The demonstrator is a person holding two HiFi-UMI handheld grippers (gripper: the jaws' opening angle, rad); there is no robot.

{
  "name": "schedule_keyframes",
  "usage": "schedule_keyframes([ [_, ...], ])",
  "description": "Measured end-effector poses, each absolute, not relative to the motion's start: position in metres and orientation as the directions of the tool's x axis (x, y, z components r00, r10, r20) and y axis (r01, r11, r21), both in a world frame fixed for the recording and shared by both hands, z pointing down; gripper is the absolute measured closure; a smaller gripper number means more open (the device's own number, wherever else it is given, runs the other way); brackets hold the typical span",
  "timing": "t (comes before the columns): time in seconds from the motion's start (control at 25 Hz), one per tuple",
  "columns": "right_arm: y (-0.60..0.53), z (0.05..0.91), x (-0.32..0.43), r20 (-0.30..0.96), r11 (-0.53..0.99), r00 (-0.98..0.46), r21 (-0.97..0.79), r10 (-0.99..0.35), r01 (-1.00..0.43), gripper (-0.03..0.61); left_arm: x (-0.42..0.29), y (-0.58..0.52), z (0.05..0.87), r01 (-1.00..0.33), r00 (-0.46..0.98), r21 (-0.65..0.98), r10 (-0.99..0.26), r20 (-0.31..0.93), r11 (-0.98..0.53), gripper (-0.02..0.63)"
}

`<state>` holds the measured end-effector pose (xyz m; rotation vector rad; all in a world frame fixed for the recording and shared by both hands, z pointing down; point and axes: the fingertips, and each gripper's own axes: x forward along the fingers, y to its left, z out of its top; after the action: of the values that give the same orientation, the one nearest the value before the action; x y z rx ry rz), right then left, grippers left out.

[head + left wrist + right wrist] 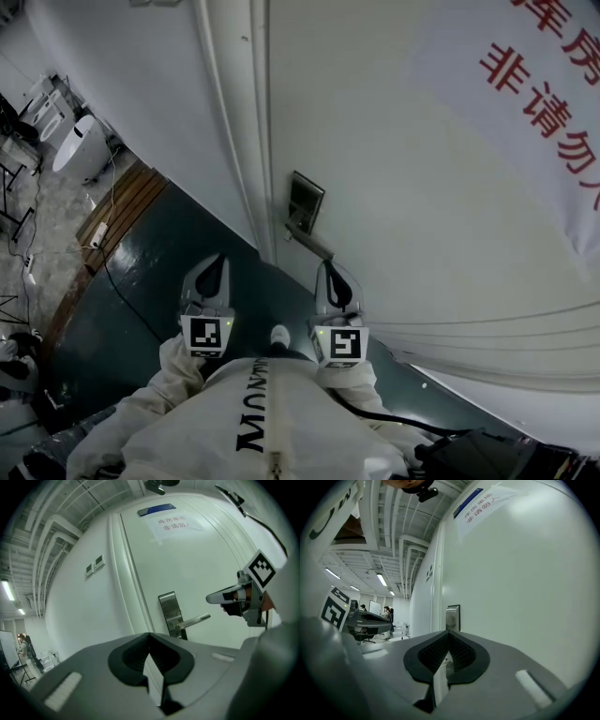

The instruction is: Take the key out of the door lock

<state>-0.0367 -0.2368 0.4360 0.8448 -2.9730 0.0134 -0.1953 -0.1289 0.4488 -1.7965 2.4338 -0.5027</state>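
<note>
key: cannot be made out in any view; the part of the lock under the lever is too small to read.
lock plate: a steel lock plate (169, 612) on the door's left edge, upright, at about 1 o'clock from the left jaw tips in the left gripper view; at 12 o'clock just over the jaw tips in the right gripper view.
lever handle: the lever handle (193, 620) sticks out of the plate toward 3 o'clock, free of both tools.
door: a pale door (422, 187), closed against its frame (239, 141).
right hand-held gripper: the right hand-held gripper (448, 638) has its jaws together with nothing between the pads; in the head view the lock plate lies at 11 o'clock from it, near but apart.
left hand-held gripper: the left hand-held gripper (150, 637) has its jaws pressed together, empty; in the head view the lock plate lies at 2 o'clock from it, and the right tool is level beside it at 3 o'clock.
notice: a white sheet with red characters (534, 84) on the door, at 1 o'clock from the lock.
wall switches: two small plates (93, 565) on the wall at 10 o'clock from the lock.
floor: dark floor (141, 291) beneath, with wooden planks (122, 211) at 10 o'clock from the left tool.
person: a white suit (253, 422) at 6 o'clock.
</note>
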Motion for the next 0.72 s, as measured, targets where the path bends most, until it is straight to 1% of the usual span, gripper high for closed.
schedule_keyframes([
  [0.2, -0.255, 0.433, -0.043, 0.03, 0.842, -0.841, 0.026, -0.54, -0.54, 0.588, -0.203, -0.155, 0.446, -0.916, -0.295, -0.32, -0.946, 0.134, 0.241, 0.614],
  [0.44, -0.268, 0.429, -0.043, 0.013, 0.814, -0.815, 0.038, -0.58, -0.579, 0.588, -0.206, -0.183, 0.446, -0.927, -0.235, -0.33, -0.961, 0.143, 0.177, 0.614],
  [0.56, -0.277, 0.429, -0.041, 0.0, 0.779, -0.779, 0.03, -0.627, -0.627, 0.588, -0.208, -0.2, 0.449, -0.938, -0.178, -0.326, -0.972, 0.152, 0.121, 0.614],
  [0.72, -0.285, 0.432, -0.034, 0.039, 0.687, -0.686, 0.038, -0.727, -0.726, 0.588, -0.21, -0.225, 0.451, -0.95, -0.055, -0.311, -0.988, 0.147, 0.006, 0.614],
])
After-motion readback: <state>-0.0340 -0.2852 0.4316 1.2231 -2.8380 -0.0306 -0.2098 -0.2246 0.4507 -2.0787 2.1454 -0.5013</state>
